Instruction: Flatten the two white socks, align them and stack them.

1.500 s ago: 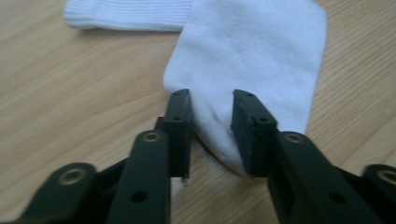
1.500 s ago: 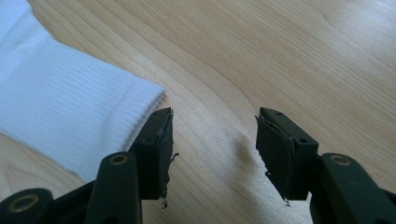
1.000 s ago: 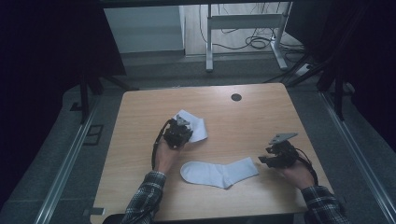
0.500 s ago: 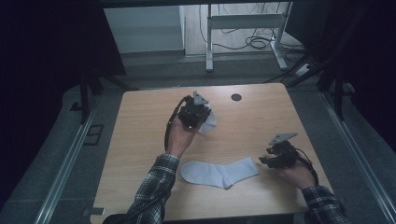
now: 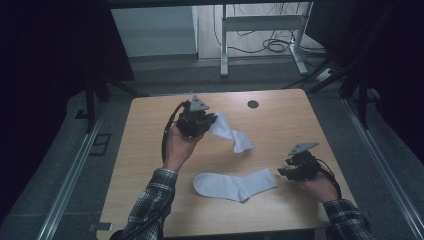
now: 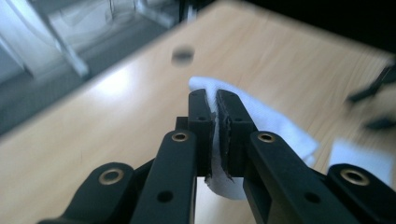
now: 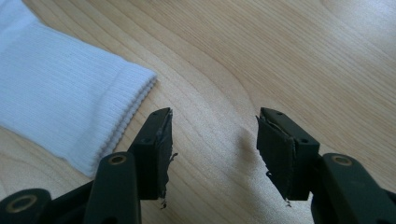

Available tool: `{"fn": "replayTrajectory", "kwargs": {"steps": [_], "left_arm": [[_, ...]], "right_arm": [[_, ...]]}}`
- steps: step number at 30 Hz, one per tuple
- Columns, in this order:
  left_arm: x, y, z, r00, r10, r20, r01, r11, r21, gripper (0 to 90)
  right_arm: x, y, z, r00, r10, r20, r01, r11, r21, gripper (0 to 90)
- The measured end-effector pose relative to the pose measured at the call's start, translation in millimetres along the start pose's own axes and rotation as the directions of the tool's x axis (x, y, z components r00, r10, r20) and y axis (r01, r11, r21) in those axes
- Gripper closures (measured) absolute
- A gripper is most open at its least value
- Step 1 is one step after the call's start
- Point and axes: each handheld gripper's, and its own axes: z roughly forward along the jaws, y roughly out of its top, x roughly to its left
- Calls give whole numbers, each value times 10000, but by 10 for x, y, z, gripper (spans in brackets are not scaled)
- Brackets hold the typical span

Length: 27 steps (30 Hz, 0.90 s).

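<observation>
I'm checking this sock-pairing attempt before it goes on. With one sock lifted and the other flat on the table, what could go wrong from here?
The left gripper pinches the lifted sock by a thin fold, so it might slip free. That sock's loose end dangles, so it could land crumpled or crooked on the flat sock. The right gripper is open beside the flat sock's cuff, not on it, so that sock could shift if brushed.

Light wooden table (image 5: 150,165), white sock (image 5: 234,184) lying flat near front edge, dark round hole (image 5: 253,104) near back edge

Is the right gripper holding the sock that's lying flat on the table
No, the right gripper stands open over bare wood, and the flat sock lies beside its jaws, not between them.
</observation>
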Motion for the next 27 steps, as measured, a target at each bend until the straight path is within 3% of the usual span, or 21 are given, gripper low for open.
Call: {"fn": "replayTrajectory", "kwargs": {"steps": [6,9,12,16,19,21,27], "left_arm": [[212,-555,238,9981,-414,-467,475,9895,1364,844],[286,-741,323,9958,-636,-666,743,9820,1736,842],[350,-879,376,9932,-584,-1012,788,9743,2112,839],[460,-1037,402,9885,-829,-1264,1103,9675,2275,811],[497,-1137,402,9816,-827,-1722,1220,9651,2318,635],[528,-1190,371,9761,-1013,-1921,1424,9664,2140,531],[605,-1348,219,9653,-1681,-1999,2006,9674,1548,468]], "right_arm": [[0,3,4,10000,-33,53,33,10000,4,455],[-2,2,-6,9999,12,103,-12,10000,-27,454],[-10,1,-11,9999,-27,137,28,10000,-66,454],[-10,2,-12,9999,42,154,-41,10000,-89,454],[-9,3,-13,9998,120,171,-118,9999,-117,446],[-9,5,-18,9995,229,198,-226,9997,-130,444],[-23,22,-27,9994,331,126,-326,9986,-425,438]]}}
